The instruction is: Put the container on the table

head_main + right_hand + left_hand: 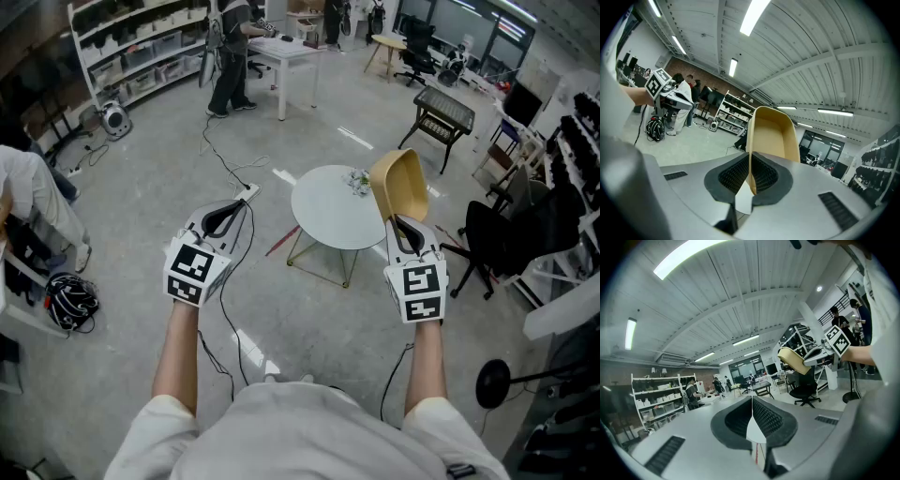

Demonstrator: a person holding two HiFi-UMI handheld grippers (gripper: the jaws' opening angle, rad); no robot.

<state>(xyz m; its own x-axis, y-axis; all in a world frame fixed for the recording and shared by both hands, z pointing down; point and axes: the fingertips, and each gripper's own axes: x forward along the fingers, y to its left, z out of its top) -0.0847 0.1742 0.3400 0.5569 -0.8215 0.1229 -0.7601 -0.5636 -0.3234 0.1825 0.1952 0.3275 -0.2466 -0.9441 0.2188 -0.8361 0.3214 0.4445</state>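
A tan, scoop-shaped container [400, 190] is held up in the air by its rim, tilted over the right edge of a small round white table [323, 220]. My right gripper [403, 228] is shut on that rim; in the right gripper view the container [772, 136] rises straight out of the closed jaws of the right gripper [751, 176]. My left gripper [223, 219] hangs left of the table, shut with nothing in it. In the left gripper view its pads [761, 418] meet, and the container [791, 359] shows far off.
A small glittery object [357, 180] lies on the table's far right part. A black office chair [497, 239] stands right of the table, a dark trolley [442, 114] behind it. Cables [236, 187] run over the floor at left. A person [230, 52] stands by a white desk far back.
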